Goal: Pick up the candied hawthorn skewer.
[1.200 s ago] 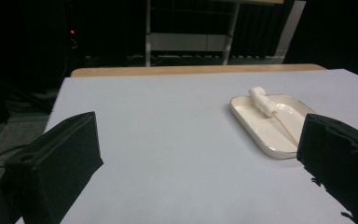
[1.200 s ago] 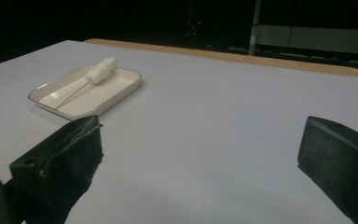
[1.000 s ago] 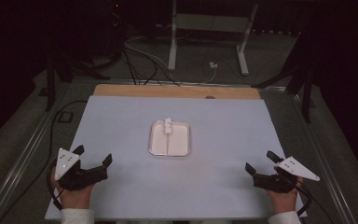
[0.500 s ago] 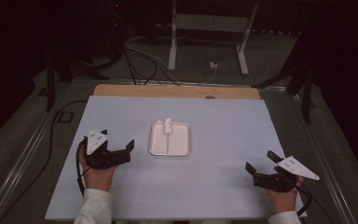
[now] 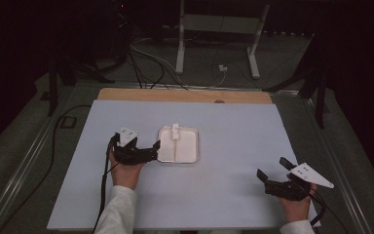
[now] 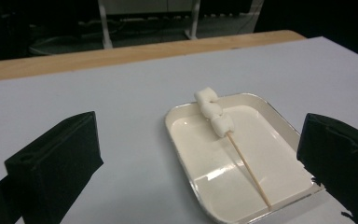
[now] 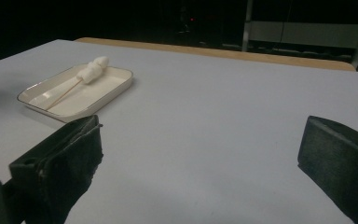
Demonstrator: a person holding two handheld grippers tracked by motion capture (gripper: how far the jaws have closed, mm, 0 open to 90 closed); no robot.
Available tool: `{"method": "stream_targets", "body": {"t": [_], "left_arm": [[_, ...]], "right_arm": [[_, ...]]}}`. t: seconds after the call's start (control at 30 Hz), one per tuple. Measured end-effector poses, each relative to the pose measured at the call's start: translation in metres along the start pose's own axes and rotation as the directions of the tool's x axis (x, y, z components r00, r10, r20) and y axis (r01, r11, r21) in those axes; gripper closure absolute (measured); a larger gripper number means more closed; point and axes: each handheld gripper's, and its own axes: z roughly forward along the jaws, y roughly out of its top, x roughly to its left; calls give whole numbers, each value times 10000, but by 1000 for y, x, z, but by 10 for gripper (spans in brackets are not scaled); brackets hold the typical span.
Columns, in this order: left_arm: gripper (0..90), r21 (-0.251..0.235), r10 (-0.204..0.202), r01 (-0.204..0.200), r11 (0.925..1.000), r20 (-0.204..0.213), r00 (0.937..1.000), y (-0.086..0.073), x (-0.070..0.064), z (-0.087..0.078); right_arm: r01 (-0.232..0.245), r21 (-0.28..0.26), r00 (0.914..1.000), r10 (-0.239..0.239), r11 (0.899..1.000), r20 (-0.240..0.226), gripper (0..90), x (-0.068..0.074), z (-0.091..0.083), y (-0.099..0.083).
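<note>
- Left gripper [image 5: 152,147] is right at the left edge of the white tray [image 5: 191,156], jaws spread wide and holding nothing.
- From the left gripper view, the tray [image 6: 186,140] lies between those two black jaws, the right jaw overlapping the tray's near corner in the picture.
- The marshmallow skewer [image 6: 223,135] lies in the tray: three white marshmallows bunched at the far end, one poking over the far rim, the bare wooden stick running down to the near edge.
- The tray sits around the middle of the pale sheet [image 5: 233,131] covering the table.
- Right gripper [image 5: 272,173] hovers near the table's front right corner, well apart from the tray, jaws wide and gripping nothing.
</note>
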Motion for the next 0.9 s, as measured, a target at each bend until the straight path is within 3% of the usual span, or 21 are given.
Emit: {"method": "stream_targets", "body": {"t": [0.2, 0.43, 0.7, 0.9], "left_arm": [[5, 466, -19, 16, 9989, 64, 10000, 2, -11, 21], [5, 1207, 184, -195, 9925, 106, 9998, 1, -24, 44], [6, 1856, 228, -254, 9823, 164, 9996, -4, -36, 65], [16, 2481, 216, -267, 9684, 230, 9995, -8, -47, 83]], "right_arm": [[-6, 12, 10000, 6, 10000, -7, 0, 0, 1, 0], [3, 11, 10000, -3, 10000, -3, 0, 0, 1, 0], [6, 8, 10000, -6, 10000, -9, 0, 0, 1, 0], [20, 5, 10000, -20, 10000, -17, 0, 0, 1, 0]]}}
